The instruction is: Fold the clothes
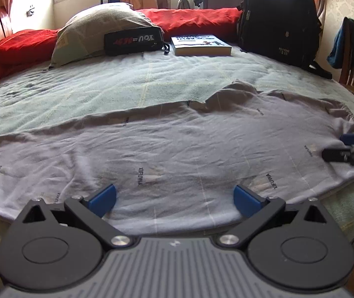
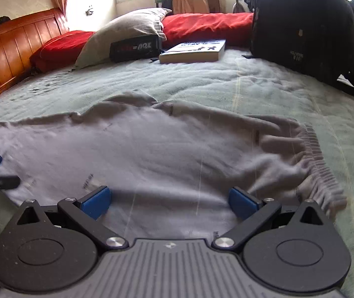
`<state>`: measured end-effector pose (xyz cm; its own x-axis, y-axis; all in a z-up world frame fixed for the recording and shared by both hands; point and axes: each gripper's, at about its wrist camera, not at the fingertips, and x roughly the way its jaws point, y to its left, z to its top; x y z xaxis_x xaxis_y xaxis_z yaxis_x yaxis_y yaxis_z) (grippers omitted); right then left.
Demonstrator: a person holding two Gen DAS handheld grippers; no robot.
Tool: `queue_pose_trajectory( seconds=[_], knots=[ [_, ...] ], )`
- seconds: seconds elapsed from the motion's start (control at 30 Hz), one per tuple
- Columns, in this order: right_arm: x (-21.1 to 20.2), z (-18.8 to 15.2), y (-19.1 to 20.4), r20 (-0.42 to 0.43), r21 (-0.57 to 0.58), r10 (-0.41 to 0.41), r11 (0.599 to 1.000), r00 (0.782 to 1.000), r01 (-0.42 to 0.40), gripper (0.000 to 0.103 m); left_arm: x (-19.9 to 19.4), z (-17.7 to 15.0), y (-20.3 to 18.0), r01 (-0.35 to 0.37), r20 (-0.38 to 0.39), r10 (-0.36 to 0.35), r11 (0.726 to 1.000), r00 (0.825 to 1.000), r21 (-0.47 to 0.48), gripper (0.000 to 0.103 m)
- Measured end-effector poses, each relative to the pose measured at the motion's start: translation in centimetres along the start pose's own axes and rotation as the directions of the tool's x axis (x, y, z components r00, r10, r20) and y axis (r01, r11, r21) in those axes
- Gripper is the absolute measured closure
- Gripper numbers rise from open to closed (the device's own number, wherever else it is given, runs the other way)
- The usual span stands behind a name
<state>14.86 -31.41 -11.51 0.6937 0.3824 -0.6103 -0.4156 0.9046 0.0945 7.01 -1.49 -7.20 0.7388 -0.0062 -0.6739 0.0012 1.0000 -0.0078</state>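
A: How far along is the folding, would you say?

B: Barely begun, by my reading. The grey cloth (image 1: 167,144) lies spread in one wide band across the lower half of the left wrist view, on the green bedspread (image 1: 127,84), reaching near the bed's near edge. I see no clear fold; only its far edge is rumpled and partly turned over near the middle.

A: And the grippers?

B: Starting at the left: the left gripper (image 1: 175,197) sits at the bottom of its frame with both blue pads spread wide and nothing between them, just over the near edge of the cloth. The right gripper (image 2: 169,198) is likewise wide open and empty, above the cloth's right part. Each also peeks into the other's view at the frame edge.

A: What does the cloth itself look like?

B: Thin, pale grey, creased all over, with small dark printed words scattered on it. At the right of the right wrist view it ends in a fringe (image 2: 318,164), bunched and a little blurred.

A: So what's left?

B: Nearly everything, I judge: grasping the corners, the folding, the tidying.
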Motion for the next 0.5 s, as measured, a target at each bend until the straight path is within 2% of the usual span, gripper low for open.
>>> queue_pose_trajectory(
  seconds=[0.17,0.23,0.33,0.5],
  knots=[
    [-0.1,-0.5,0.2,0.005,-0.015,-0.016,1.000,1.000,0.017,0.000,-0.5,0.3,1.3,-0.061,0.023,0.062,0.997,0.998,-0.054,0.003],
    [0.0,-0.4,0.2,0.000,-0.015,-0.018,1.000,1.000,0.018,0.000,-0.1,0.2,2.2,-0.042,-0.012,0.041,0.994,0.999,-0.097,0.003],
    [0.2,-0.4,0.4,-0.002,-0.022,-0.020,1.000,1.000,0.020,0.000,-0.4,0.5,2.3,-0.025,-0.020,0.023,0.995,1.000,-0.100,0.003],
    [0.2,-0.5,0.4,0.002,-0.022,-0.019,1.000,1.000,0.019,0.000,-2.1,1.9,3.3,0.022,0.009,-0.021,0.993,1.000,-0.115,0.003]
  ],
)
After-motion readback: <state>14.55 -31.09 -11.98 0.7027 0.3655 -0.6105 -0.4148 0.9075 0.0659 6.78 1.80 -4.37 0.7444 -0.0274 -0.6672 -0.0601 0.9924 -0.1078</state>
